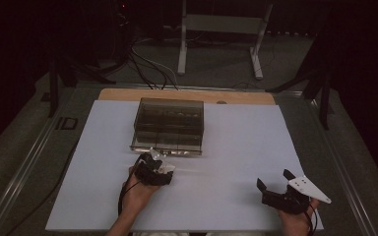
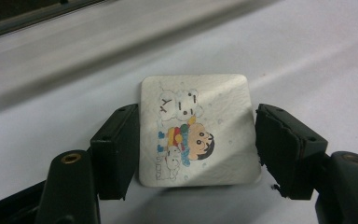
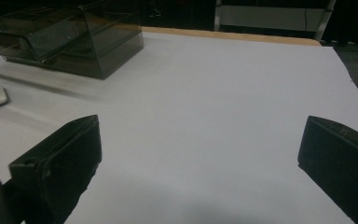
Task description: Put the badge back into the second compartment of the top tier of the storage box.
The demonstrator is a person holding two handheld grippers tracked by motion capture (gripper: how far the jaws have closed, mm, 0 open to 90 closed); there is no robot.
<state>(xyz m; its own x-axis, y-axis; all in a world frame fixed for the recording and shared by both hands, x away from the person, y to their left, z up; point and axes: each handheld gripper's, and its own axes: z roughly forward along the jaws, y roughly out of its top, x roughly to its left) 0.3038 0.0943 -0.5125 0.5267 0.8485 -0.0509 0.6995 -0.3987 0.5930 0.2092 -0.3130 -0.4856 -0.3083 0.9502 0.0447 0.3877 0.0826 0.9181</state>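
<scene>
A square silvery card (image 2: 200, 126) printed with a cartoon child and a white bear sits between the jaws of my left gripper (image 2: 196, 140). Each black pad presses on one side edge, and the card hangs tilted just above the white table sheet (image 2: 307, 56). In the high view my left gripper (image 1: 150, 158) points at the front of a smoky see-through box (image 1: 167, 125) and stops just short of it. Near the front right corner, my right gripper (image 1: 274, 178) rests with its jaws wide apart. In its own view my right gripper (image 3: 200, 140) has only bare white sheet between its jaws.
The box (image 3: 65, 37) has inner compartments and stands at the middle back of the white sheet (image 1: 236, 147). A wooden strip (image 1: 187, 94) runs along the back edge. Cables (image 1: 147, 69) and a white table frame (image 1: 221, 24) stand on the floor beyond.
</scene>
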